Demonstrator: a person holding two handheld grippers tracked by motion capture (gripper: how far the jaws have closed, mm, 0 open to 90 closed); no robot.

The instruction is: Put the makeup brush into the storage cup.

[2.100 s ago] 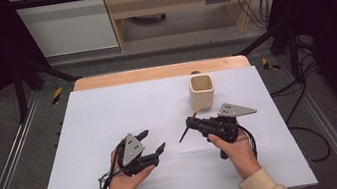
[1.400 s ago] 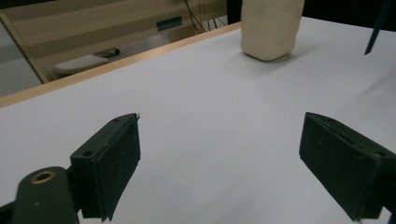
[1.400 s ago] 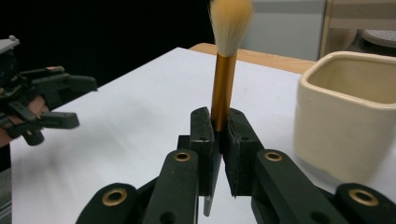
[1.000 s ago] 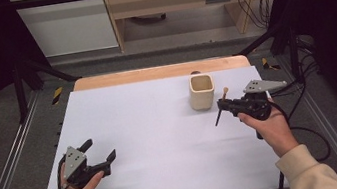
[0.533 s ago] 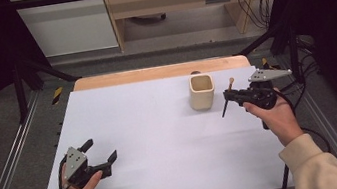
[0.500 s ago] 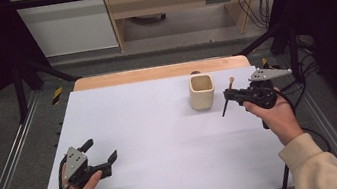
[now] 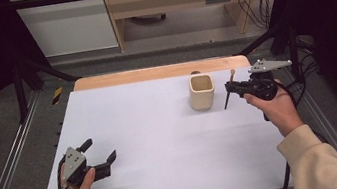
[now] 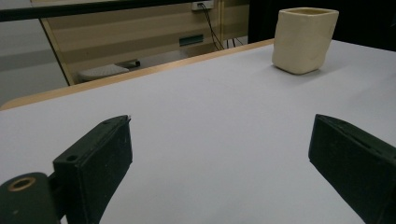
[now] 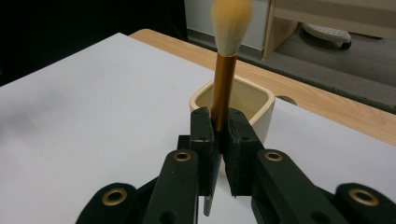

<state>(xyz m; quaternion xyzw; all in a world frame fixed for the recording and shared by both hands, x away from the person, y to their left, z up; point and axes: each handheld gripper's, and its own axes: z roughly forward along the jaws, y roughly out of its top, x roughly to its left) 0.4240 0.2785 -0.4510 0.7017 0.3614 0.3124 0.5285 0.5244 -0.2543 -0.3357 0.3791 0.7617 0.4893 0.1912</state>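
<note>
From the high view, the right gripper (image 7: 230, 87) is up off the white table (image 7: 161, 126), just to the right of the cream cup (image 7: 201, 92), and it is clamped on a slim brush (image 7: 228, 90) that stands nearly upright, bristles on top, handle tip hanging clear of the surface. A second ago that hand was lower and nearer the person; it has lifted and slid closer to the cup's side. Meanwhile the left gripper (image 7: 97, 153) has parked at the near left corner, well apart from everything.

Left gripper view: the jaws stand wide apart with only bare table between them, the cup (image 8: 306, 39) far off at the upper right.

Right gripper view: the jaws are pinched tight on the brush's golden ferrule (image 9: 223, 84), pale bristles (image 9: 231, 21) above, and the cup (image 9: 233, 105) sits directly behind the grip.

So the brush looks lined up for a drop into the cup; it probably needs carrying over the rim first.
</note>
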